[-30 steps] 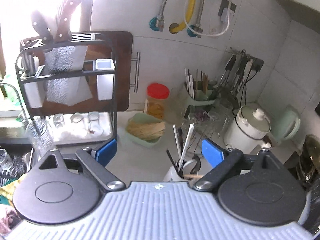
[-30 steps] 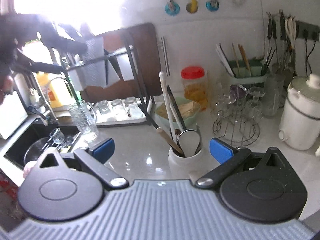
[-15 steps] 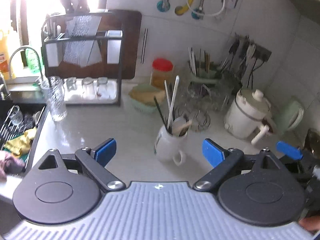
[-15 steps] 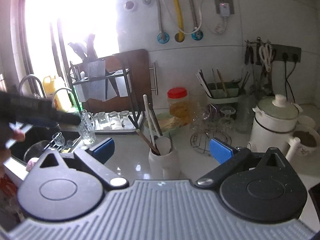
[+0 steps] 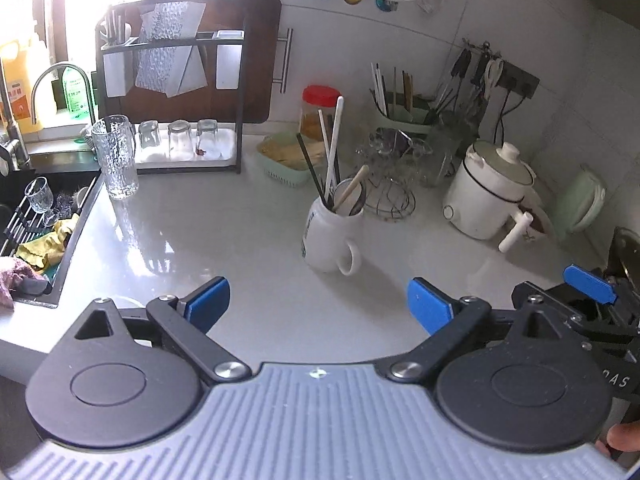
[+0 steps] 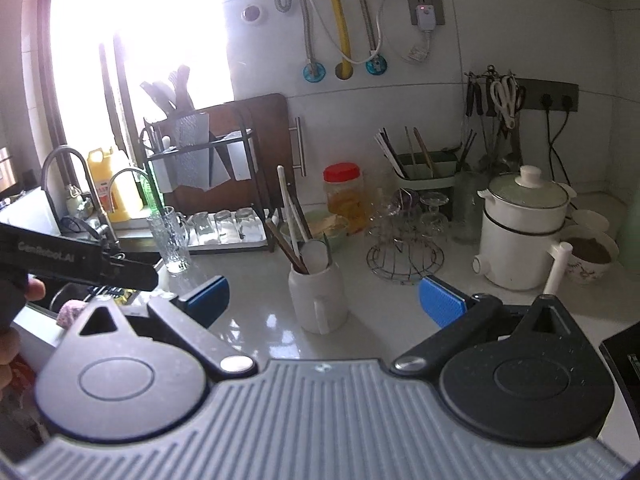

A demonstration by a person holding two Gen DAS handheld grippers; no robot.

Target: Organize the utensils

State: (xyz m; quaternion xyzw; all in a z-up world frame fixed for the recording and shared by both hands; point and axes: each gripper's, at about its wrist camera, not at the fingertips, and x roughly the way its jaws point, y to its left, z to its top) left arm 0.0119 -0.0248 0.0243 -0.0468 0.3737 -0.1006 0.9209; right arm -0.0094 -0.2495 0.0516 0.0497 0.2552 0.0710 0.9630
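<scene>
Both grippers are spread wide with nothing between the blue pads: the left gripper (image 5: 318, 306) and right gripper (image 6: 323, 298) hover over the white counter (image 5: 224, 240), apart from everything. Going by size, the white pot (image 6: 520, 236) sits right, then the white mug (image 6: 318, 298) mid-counter, upright, with the utensils (image 5: 332, 172) standing inside it.

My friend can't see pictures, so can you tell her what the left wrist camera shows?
A white mug full of utensils stands on a pale kitchen counter, straight ahead of the open, empty left gripper. A glass pitcher and dish rack sit to the left by the sink, and a white pot to the right.
</scene>
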